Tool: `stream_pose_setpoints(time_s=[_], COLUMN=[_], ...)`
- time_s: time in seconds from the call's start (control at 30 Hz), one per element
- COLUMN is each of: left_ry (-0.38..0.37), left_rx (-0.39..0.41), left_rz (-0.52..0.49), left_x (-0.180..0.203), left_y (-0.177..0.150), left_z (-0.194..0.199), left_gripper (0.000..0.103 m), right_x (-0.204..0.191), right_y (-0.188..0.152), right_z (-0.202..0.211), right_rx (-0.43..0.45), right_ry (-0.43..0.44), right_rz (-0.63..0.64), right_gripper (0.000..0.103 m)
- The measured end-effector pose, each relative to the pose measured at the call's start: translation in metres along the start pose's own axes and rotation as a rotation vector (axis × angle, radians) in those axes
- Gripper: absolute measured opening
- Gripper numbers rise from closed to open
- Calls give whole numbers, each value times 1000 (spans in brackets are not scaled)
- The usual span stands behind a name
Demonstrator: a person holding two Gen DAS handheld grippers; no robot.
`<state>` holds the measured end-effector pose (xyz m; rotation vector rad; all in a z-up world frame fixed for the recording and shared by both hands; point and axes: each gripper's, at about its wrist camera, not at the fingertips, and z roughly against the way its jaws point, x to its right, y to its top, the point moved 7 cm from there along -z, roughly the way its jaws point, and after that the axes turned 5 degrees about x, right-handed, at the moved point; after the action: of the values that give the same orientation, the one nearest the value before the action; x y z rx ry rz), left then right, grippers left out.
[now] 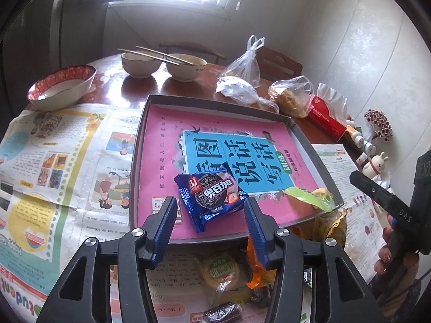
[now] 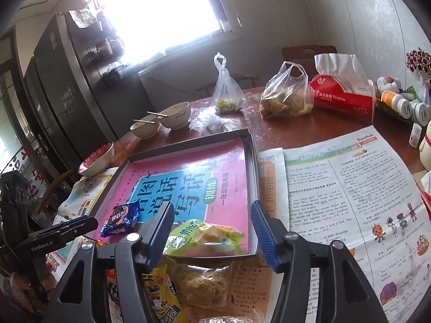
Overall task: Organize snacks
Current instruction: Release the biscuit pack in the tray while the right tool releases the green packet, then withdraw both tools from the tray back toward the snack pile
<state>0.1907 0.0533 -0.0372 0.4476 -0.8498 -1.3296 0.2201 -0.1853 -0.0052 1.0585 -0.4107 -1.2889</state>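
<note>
Snacks: a blue cookie packet (image 1: 212, 199) and a green-yellow packet (image 2: 204, 235) lie inside the tray (image 1: 140, 123), near its front edge. Left gripper (image 1: 210, 215) and right gripper (image 2: 212, 231) stand half open, holding nothing. Best lift both clear before reaching for the loose packets (image 1: 221, 271) just outside the tray's front edge.

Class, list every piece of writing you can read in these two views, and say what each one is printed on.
"奥百加": blue cookie packet in the tray.
"训练": green badge on the pink book cover.
"GenRobot.AI": left gripper, seen from the right wrist.
"DAS": right gripper, seen from the left wrist.
"YongHua", uncertain: red tissue pack.
Newspaper body text, bottle labels and the other snack wrappers: too small or blurred.
</note>
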Motion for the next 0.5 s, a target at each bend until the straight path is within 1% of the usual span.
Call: stream_pose_setpoints(time_s=[0.07,0.2,0.27,0.37,0.5], left_ry=[0,-16,-21,-29,-29], left_rx=[4,21,29,39,51], left_rz=[-5,-20,-40,-47,-57], left_x=[0,4,7,7,5], left_y=[1,7,11,17,23], left_z=[3,12,17,23,29], left_gripper=[61,63,66,67,67], right_x=[-2,-8,-11,-16,-22], right_y=[4,12,15,20,25], right_z=[5,14,17,22,26], right_rx=[26,58,69,80,88], right_ry=[2,0,-4,-10,-17], right_rz=[10,25,34,40,45], right_gripper=[65,69,71,74,75])
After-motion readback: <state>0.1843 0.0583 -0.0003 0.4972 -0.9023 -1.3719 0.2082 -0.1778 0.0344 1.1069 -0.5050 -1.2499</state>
